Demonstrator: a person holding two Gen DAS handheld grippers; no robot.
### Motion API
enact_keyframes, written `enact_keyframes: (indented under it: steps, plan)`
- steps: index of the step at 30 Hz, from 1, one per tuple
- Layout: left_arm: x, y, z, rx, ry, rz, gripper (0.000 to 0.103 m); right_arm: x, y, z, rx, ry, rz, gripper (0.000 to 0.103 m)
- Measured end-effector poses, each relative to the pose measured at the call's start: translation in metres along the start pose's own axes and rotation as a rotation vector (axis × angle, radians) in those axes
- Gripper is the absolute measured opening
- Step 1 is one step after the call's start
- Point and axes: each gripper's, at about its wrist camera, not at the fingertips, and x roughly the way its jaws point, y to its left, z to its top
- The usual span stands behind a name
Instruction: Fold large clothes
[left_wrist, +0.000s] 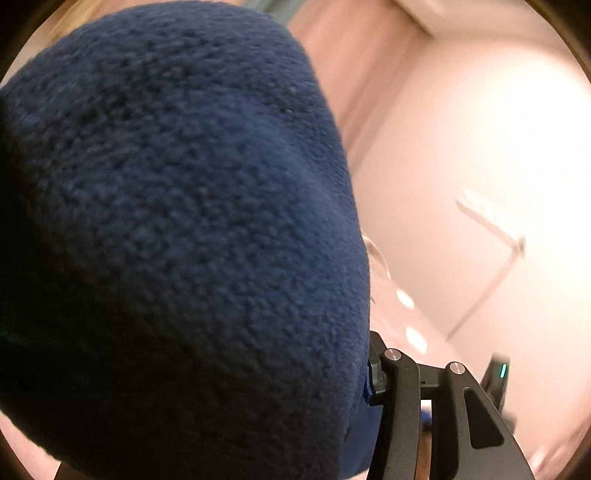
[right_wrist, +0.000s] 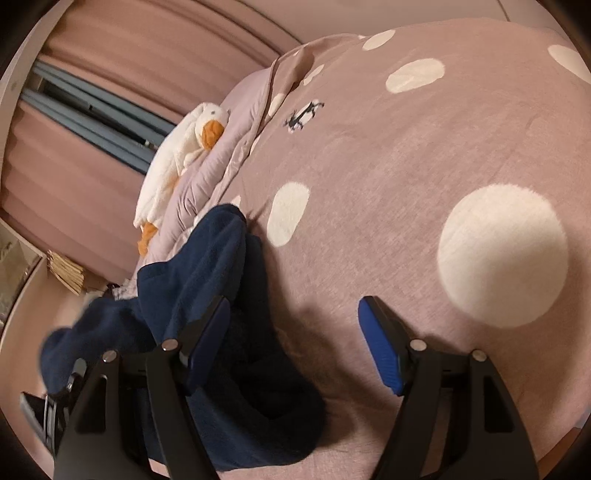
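Observation:
A navy fleece garment (left_wrist: 177, 240) fills most of the left wrist view, bunched close to the lens. My left gripper (left_wrist: 321, 362) is shut on it. Only its right finger (left_wrist: 380, 373) shows, pressed against the fabric; the other finger is hidden behind the fleece. In the right wrist view the same garment (right_wrist: 221, 266) lies crumpled on the bed, and one end rises off to the lower left. My right gripper (right_wrist: 295, 332) stands open just above it. Its left blue pad (right_wrist: 207, 343) hangs over the fleece, its right pad (right_wrist: 380, 350) over the bedspread, and nothing is gripped.
The bed has a pink bedspread (right_wrist: 406, 166) with large white dots. A white plush duck (right_wrist: 177, 158) lies along its far left edge beside a rumpled quilt fold (right_wrist: 229, 147). Pink curtains (right_wrist: 110, 48) and a window (right_wrist: 92, 114) stand behind. A pale wall (left_wrist: 461, 147) fills the left view's right side.

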Motion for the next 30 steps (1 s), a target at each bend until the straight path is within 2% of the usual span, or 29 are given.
enact_keyframes:
  steps: [3, 5, 7, 9, 10, 12, 14, 15, 17, 19, 23, 24, 26, 28, 29, 30]
  plan:
    - [0.008, -0.031, -0.008, 0.132, 0.047, -0.082, 0.052, -0.01, -0.005, 0.005, 0.01, -0.038, -0.002, 0.074]
    - [0.019, -0.041, -0.016, 0.157, 0.113, -0.147, 0.052, -0.016, -0.008, 0.008, 0.016, -0.056, -0.008, 0.074]
    - [0.031, -0.043, -0.023, 0.109, 0.158, -0.205, 0.055, -0.021, -0.011, 0.01, 0.027, -0.069, -0.006, 0.074]
    - [0.046, -0.037, -0.031, 0.025, 0.201, -0.22, 0.062, -0.024, -0.014, 0.011, 0.029, -0.075, -0.008, 0.074]
    - [0.055, -0.033, -0.036, -0.008, 0.225, -0.218, 0.068, -0.026, -0.015, 0.012, 0.025, -0.08, -0.014, 0.074]
    - [0.064, -0.042, -0.042, 0.056, 0.225, -0.181, 0.078, -0.029, -0.014, 0.011, 0.004, -0.099, -0.045, 0.074]
    - [0.061, -0.058, -0.043, 0.133, 0.216, -0.18, 0.101, -0.031, -0.013, 0.011, -0.018, -0.113, -0.073, 0.074]
    - [0.059, -0.061, -0.043, 0.117, 0.211, -0.184, 0.102, -0.032, -0.012, 0.011, -0.031, -0.118, -0.083, 0.074]
    - [0.055, -0.055, -0.039, 0.0, 0.204, -0.186, 0.102, -0.033, -0.011, 0.01, -0.048, -0.117, -0.084, 0.075]
    - [0.051, -0.045, -0.031, -0.123, 0.219, -0.206, 0.102, -0.033, -0.012, 0.01, -0.053, -0.113, -0.082, 0.075]
    - [0.037, -0.026, -0.014, -0.268, 0.261, -0.233, 0.102, -0.035, -0.019, 0.012, -0.037, -0.114, -0.087, 0.077]
    - [0.017, -0.026, -0.019, -0.3, 0.258, -0.234, 0.102, -0.035, -0.02, 0.013, -0.031, -0.116, -0.087, 0.077]
    - [-0.015, -0.034, -0.025, -0.329, 0.245, -0.217, 0.102, -0.035, -0.021, 0.013, -0.025, -0.114, -0.084, 0.077]
    - [-0.018, -0.034, -0.011, -0.324, 0.224, -0.215, 0.102, -0.034, -0.018, 0.012, -0.029, -0.109, -0.079, 0.077]
    - [-0.032, -0.027, -0.008, -0.323, 0.209, -0.217, 0.102, -0.033, -0.017, 0.011, -0.034, -0.107, -0.081, 0.077]
    - [-0.035, -0.003, 0.0, -0.331, 0.193, -0.222, 0.102, -0.032, -0.016, 0.01, -0.039, -0.104, -0.082, 0.077]
